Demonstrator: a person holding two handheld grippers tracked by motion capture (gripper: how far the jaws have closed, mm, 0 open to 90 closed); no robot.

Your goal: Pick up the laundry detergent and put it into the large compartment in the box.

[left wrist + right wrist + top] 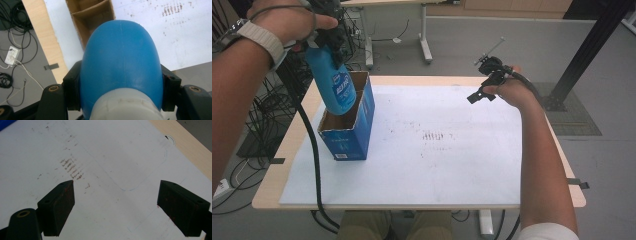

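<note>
My left gripper (326, 42) is shut on a blue plastic bottle (335, 86) near its white cap end, held high at the table's left. The bottle hangs tilted with its base over the open top of a blue cardboard box (362, 131). In the left gripper view the black jaws press both sides of the bottle (121, 55). Beyond it lies the brown inside of the box (92, 17), split by a divider. My right gripper (485, 88) hovers over the far right of the white mat with nothing between its jaws. In its own view the right gripper (115, 205) stands wide open.
A white mat (437, 165) covers most of the wooden table (562, 150) and carries dark smudges (434, 136) near its middle. Cables hang off the left side, and one cable (314, 160) trails over the front left edge. A black frame post (584, 55) stands at the far right.
</note>
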